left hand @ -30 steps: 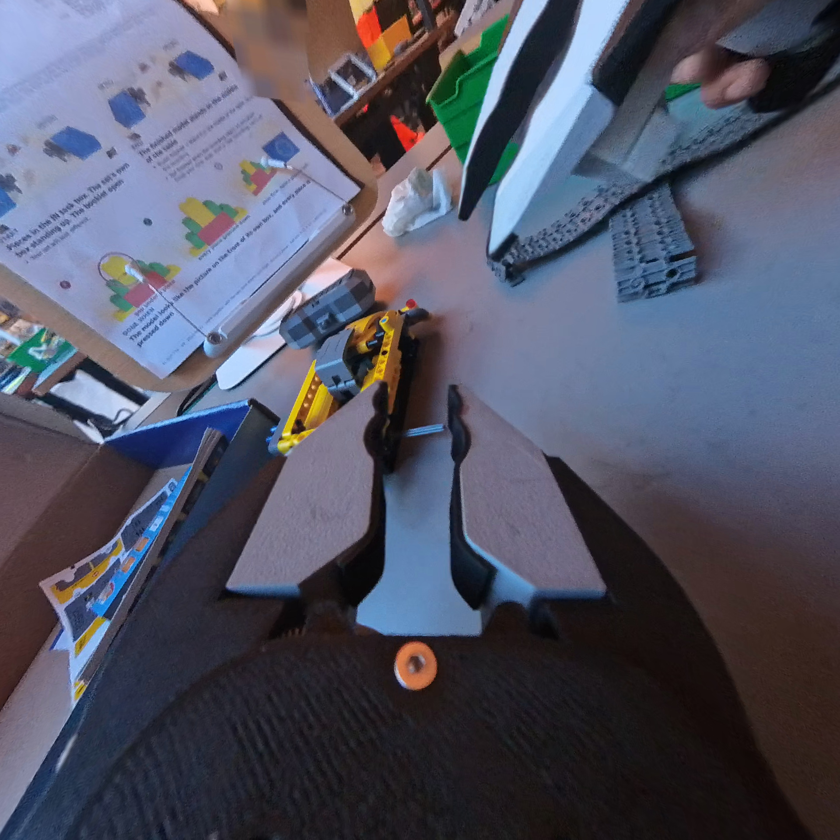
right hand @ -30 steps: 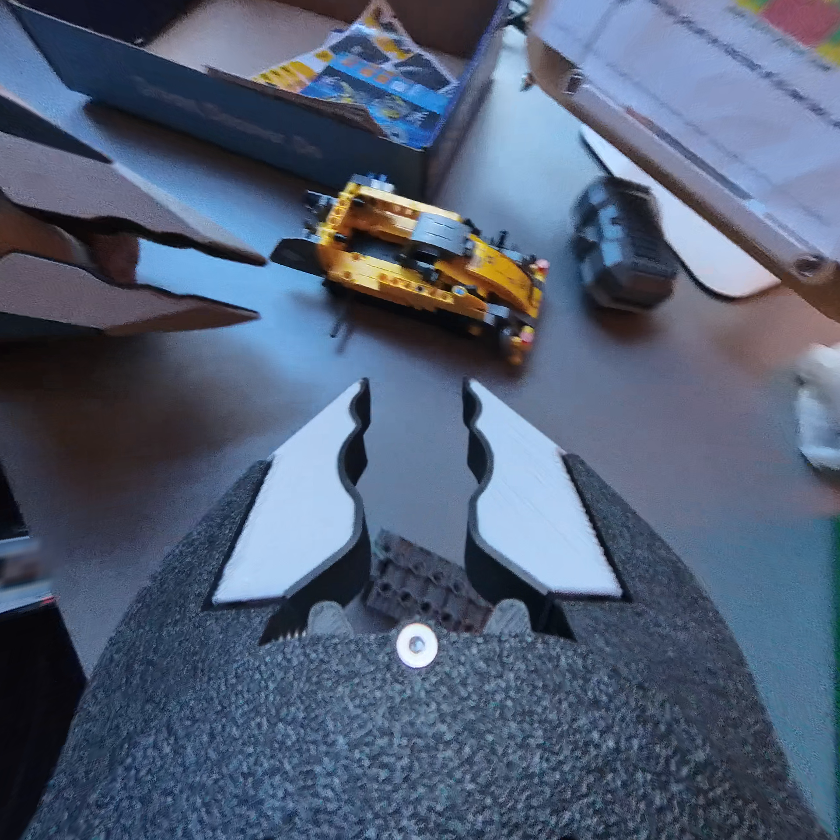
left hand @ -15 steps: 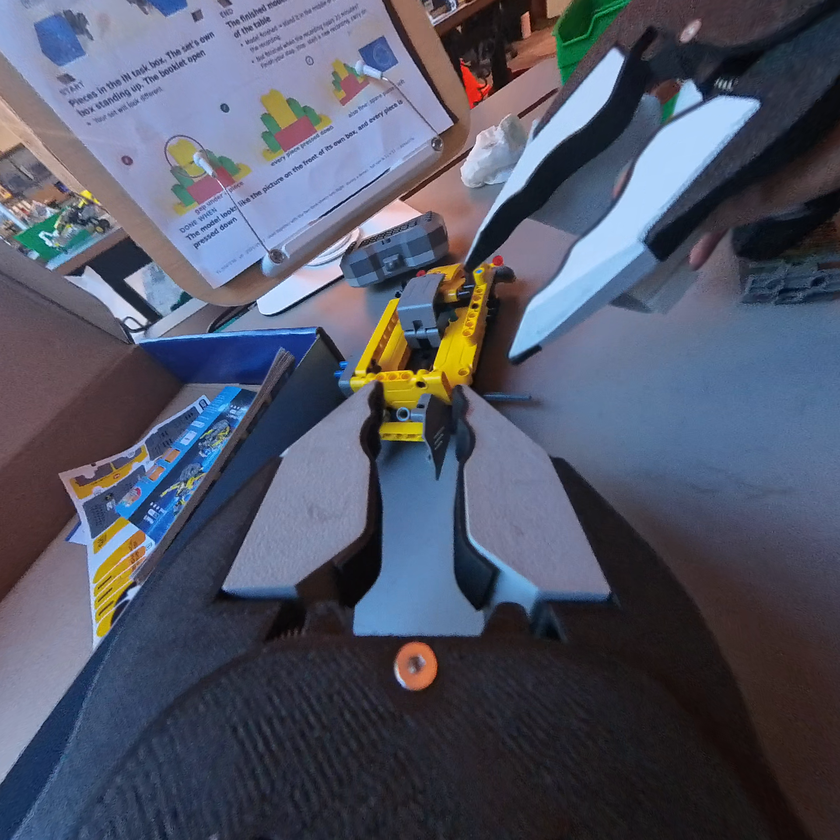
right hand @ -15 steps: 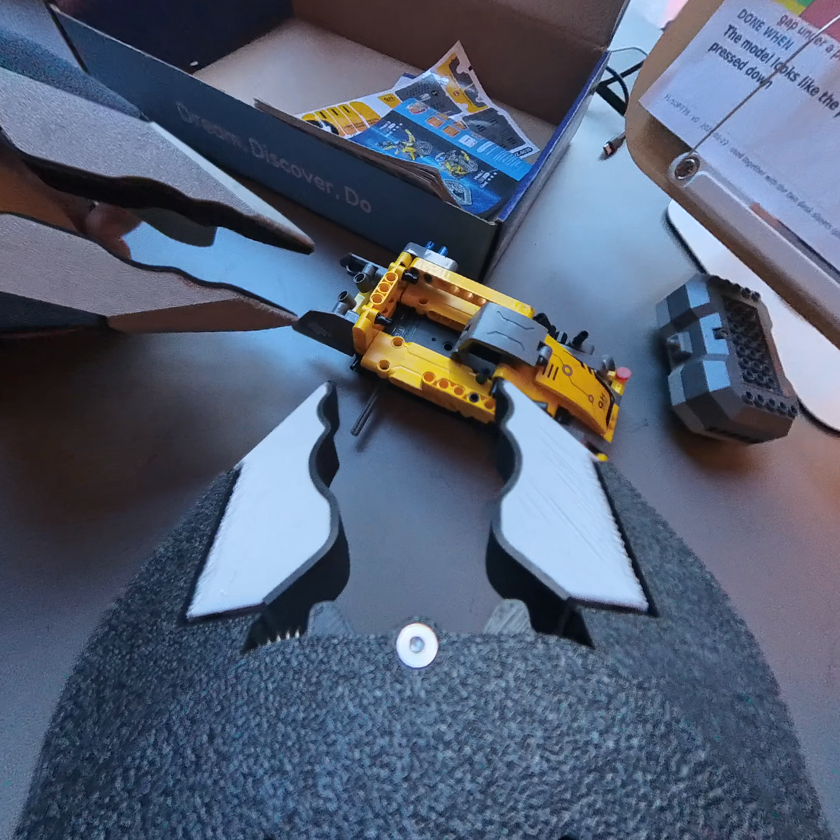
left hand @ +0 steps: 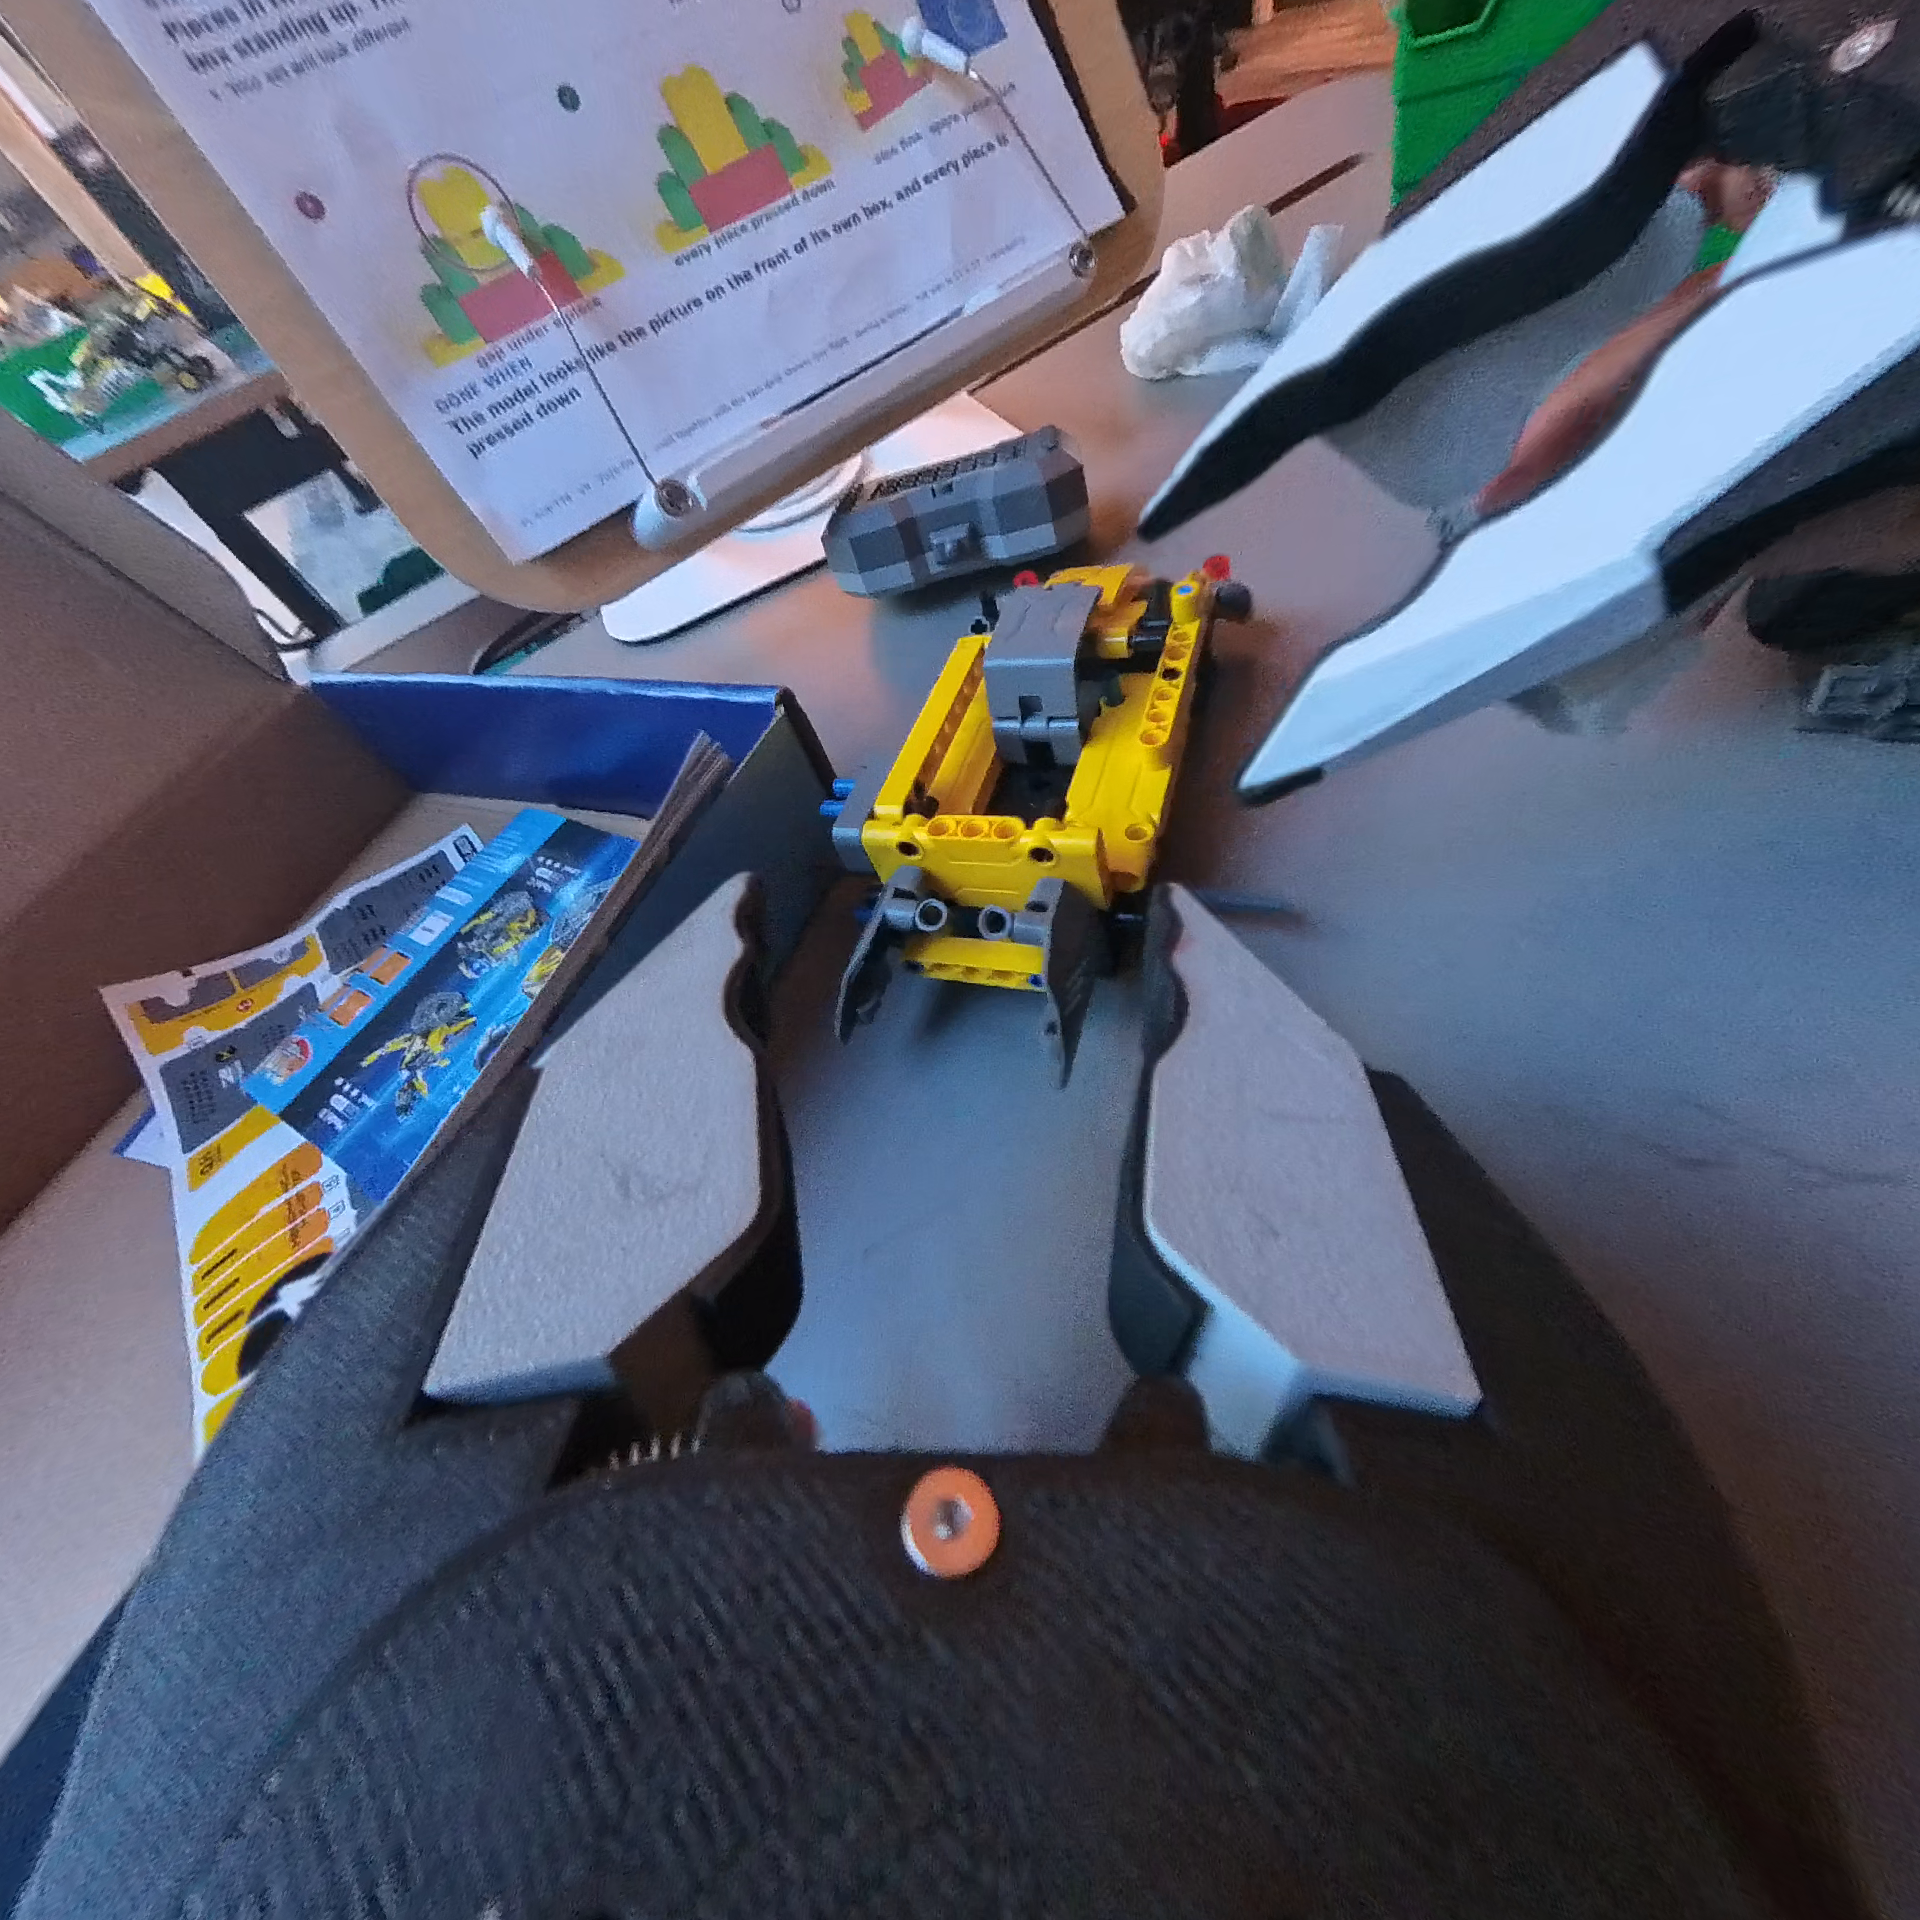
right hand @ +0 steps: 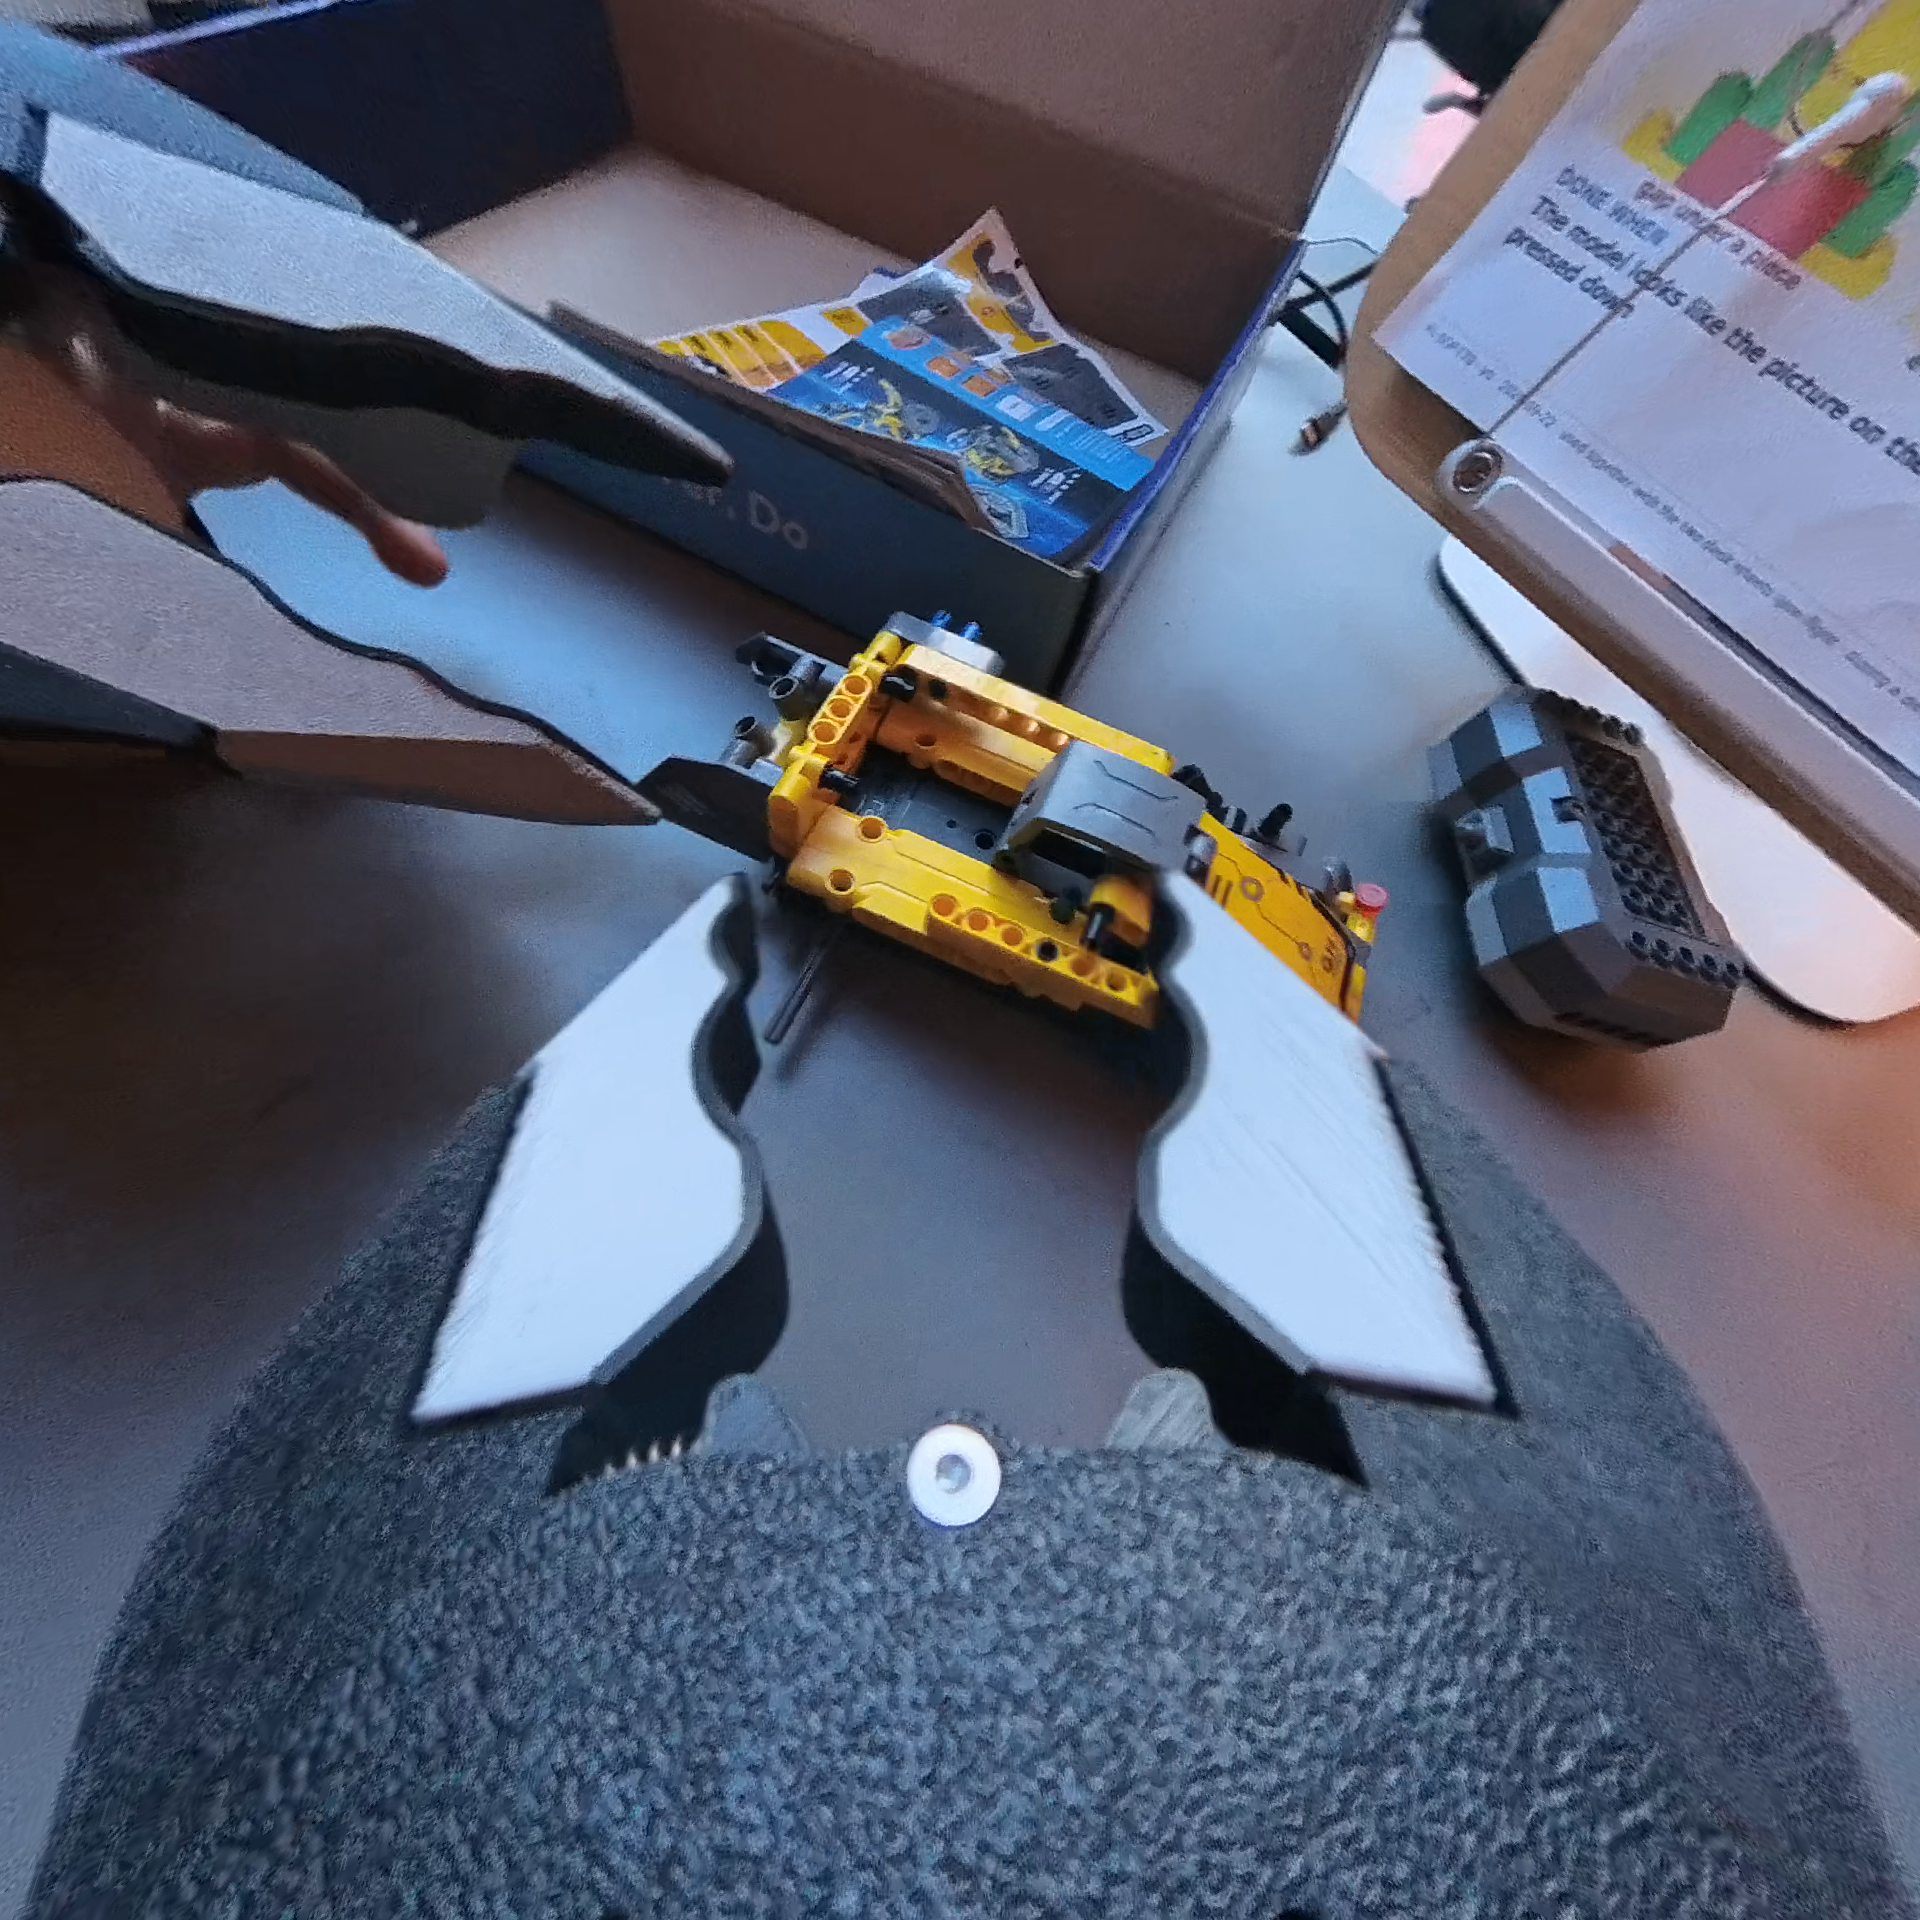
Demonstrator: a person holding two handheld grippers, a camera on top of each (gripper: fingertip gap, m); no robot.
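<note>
A yellow brick-built vehicle (left hand: 1023,769) lies on the grey tabletop (left hand: 1558,1091), flanked by two hand-held grippers, both with fingers spread apart and clamped on nothing. The left gripper (left hand: 951,956) faces the model's near end: its two dark grey prongs sit just inside the gap between the fingertips, and whether the fingers (left hand: 644,1122) touch them cannot be told. From the other side, the right gripper (right hand: 951,935) meets the vehicle (right hand: 1039,842) along its long flank, the model lying crosswise just beyond the fingertips; the right-hand finger (right hand: 1299,1164) overlaps its edge near the yellow nose. A thin dark rod (right hand: 800,987) lies on the tabletop beside the left-hand fingertip.

Just beside the model stands an open cardboard box (left hand: 561,727) with a blue rim, an instruction booklet (left hand: 343,1049) inside. A grey brick block (right hand: 1579,883) rests near the base of a standing board carrying a printed sheet (left hand: 644,208). Crumpled white paper (left hand: 1216,301) lies farther back.
</note>
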